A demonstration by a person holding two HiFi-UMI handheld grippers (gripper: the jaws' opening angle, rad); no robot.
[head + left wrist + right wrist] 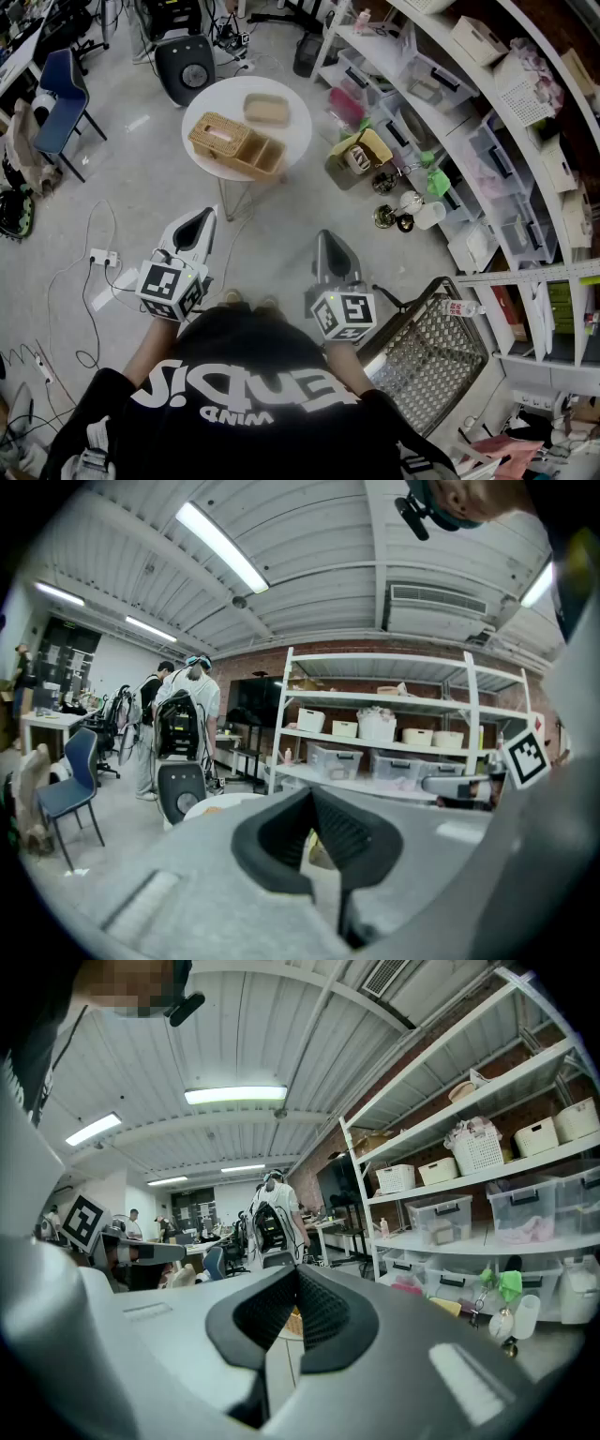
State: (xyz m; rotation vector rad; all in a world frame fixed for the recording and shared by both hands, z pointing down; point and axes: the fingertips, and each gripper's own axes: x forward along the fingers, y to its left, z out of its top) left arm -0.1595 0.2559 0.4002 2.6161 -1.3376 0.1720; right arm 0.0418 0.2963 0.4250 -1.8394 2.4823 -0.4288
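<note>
Both grippers are held at waist height over the grey floor, pointing forward at a round white table (292, 131). My left gripper (204, 217) is shut, its black pads (352, 832) meeting at the tips with nothing between them. My right gripper (325, 236) is likewise shut and holds nothing, its pads (323, 1312) touching at the tip. On the table stand a wicker basket with compartments (234, 142) and a smaller light tray (265, 109). A bit of the wicker shows through each gripper's jaw gap. Neither gripper touches anything.
Long white shelving (487, 141) with bins and boxes runs along the right. A wire cart (427, 361) stands close at my right. A yellow bag (361, 150) and small items sit on the floor by the shelves. A blue chair (58, 94), a black round unit (185, 66) and floor cables (103, 258) lie left. People (192, 714) stand far off.
</note>
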